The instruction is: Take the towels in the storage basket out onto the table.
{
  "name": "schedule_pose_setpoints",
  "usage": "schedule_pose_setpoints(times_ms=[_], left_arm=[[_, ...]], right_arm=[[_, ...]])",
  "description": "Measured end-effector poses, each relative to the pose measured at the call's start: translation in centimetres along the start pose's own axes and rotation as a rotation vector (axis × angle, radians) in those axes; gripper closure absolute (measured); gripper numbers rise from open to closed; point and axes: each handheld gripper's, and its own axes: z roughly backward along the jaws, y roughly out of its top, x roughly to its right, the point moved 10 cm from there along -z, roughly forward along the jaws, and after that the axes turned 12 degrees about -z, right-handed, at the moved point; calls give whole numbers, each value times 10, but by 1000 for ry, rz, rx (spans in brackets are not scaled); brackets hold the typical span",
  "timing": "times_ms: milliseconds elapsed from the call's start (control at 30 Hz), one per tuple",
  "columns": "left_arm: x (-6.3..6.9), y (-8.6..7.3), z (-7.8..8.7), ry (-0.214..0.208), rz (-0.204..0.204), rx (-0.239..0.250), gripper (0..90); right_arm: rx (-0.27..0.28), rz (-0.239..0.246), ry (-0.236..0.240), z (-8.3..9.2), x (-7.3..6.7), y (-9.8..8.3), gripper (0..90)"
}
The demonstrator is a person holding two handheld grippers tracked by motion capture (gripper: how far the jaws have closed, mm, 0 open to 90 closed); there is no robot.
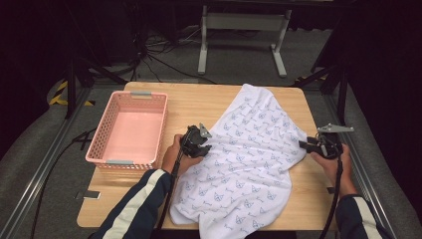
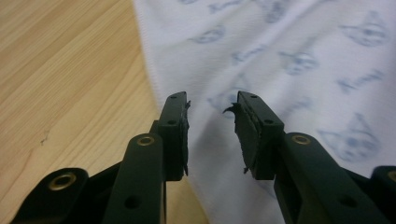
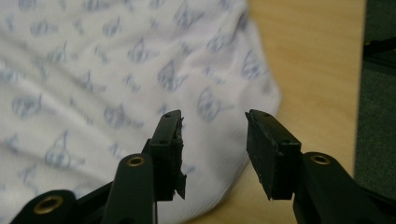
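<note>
While the wooden table bears it, white cloth with blue print spread between the 2 grippers, pink basket beyond (away from the jaws), left gripper released above cloth's edge, right gripper released over its rim.

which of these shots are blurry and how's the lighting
High view: the table and white printed cloth are evenly lit and fairly sharp, while the surroundings fall into darkness. Left gripper view: the black fingers are crisp, but the cloth's print beyond them is soft. Right gripper view: the cloth is blurrier still and the wood is out of focus.
</note>
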Motion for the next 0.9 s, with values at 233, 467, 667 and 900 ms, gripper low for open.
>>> schedule_pose_setpoints(times_ms=[233,467,667,900], left_arm=[[47,-23,24,-186,-146,-33,699],[73,-49,36,-258,-137,-37,706],[77,-61,44,-260,-73,0,706],[87,-70,54,-302,-30,23,722]], right_arm=[[44,-60,-53,-32,30,44,596],[-64,-70,-83,-74,42,51,591],[-111,-46,-77,-88,39,56,594],[-167,-26,-30,-101,38,50,609]])
